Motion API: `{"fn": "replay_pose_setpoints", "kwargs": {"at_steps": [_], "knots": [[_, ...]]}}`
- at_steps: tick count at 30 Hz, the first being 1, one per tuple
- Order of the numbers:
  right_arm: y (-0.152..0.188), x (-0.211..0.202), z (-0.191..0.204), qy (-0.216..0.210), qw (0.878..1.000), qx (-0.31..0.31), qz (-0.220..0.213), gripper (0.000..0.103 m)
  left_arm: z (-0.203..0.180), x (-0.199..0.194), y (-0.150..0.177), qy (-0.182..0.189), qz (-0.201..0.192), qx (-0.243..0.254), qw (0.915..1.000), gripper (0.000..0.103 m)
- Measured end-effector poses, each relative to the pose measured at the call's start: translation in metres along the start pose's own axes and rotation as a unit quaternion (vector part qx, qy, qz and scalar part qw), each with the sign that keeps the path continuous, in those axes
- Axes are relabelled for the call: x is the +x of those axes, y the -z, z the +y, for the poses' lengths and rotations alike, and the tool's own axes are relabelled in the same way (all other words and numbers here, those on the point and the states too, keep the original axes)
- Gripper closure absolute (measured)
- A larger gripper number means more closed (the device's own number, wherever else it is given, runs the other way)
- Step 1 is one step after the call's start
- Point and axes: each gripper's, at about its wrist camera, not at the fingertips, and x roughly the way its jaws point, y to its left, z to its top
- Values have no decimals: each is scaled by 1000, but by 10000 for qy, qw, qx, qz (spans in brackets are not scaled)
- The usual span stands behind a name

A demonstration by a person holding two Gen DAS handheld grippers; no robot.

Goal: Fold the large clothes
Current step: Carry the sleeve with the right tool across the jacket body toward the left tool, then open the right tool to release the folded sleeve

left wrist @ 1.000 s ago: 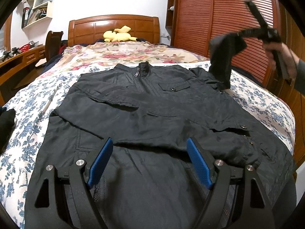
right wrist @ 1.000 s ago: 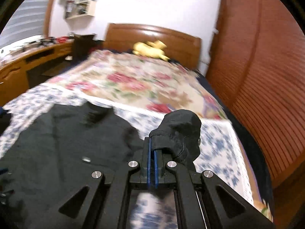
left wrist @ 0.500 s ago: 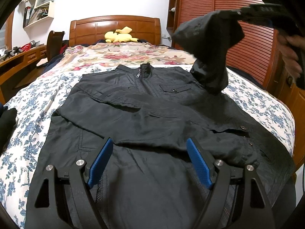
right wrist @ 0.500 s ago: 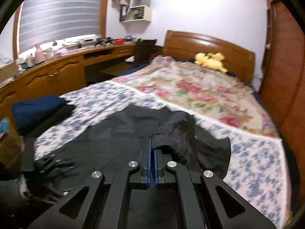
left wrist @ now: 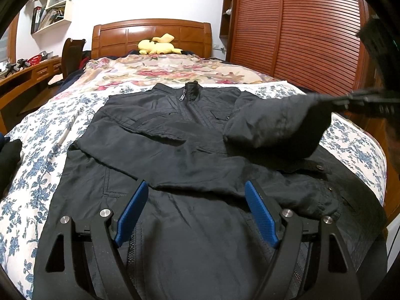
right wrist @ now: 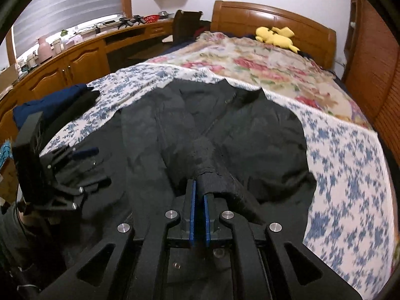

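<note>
Since the earlier frames, the right tongs are carrying the black sleeve down from high beside the wardrobe and inward over the jacket's chest. Going left to right: a folded dark garment is lying at the bed's left edge, presumably already finished. The left tongs are hovering wide open and empty over the hem of the jacket, probably waiting for the next fold. That jacket is lying spread flat, front up, its other sleeve already folded across the body. On the right, the blue pads are just beginning to part, with the cuff still between them, apparently to lay this sleeve across the first.
</note>
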Motion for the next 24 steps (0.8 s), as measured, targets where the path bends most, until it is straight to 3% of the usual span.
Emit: {"fn": "replay_pose_setpoints", "kwargs": {"at_steps": [5, 10, 16, 24], "knots": [[11, -18, 7, -166, 9995, 246, -49, 77, 0, 0, 0, -9, 5, -1, 10000, 23], [19, -22, 3, -53, 9991, 371, -172, 69, 0, 0, 0, -16, -4, 5, 10000, 23], [27, -28, 3, 176, 9988, 334, -302, 63, 0, 0, 0, -23, -9, 1, 10000, 23], [44, -3, -9, 292, 9979, 507, -269, 61, 2, -4, 2, -76, -76, 37, 9999, 23]]}}
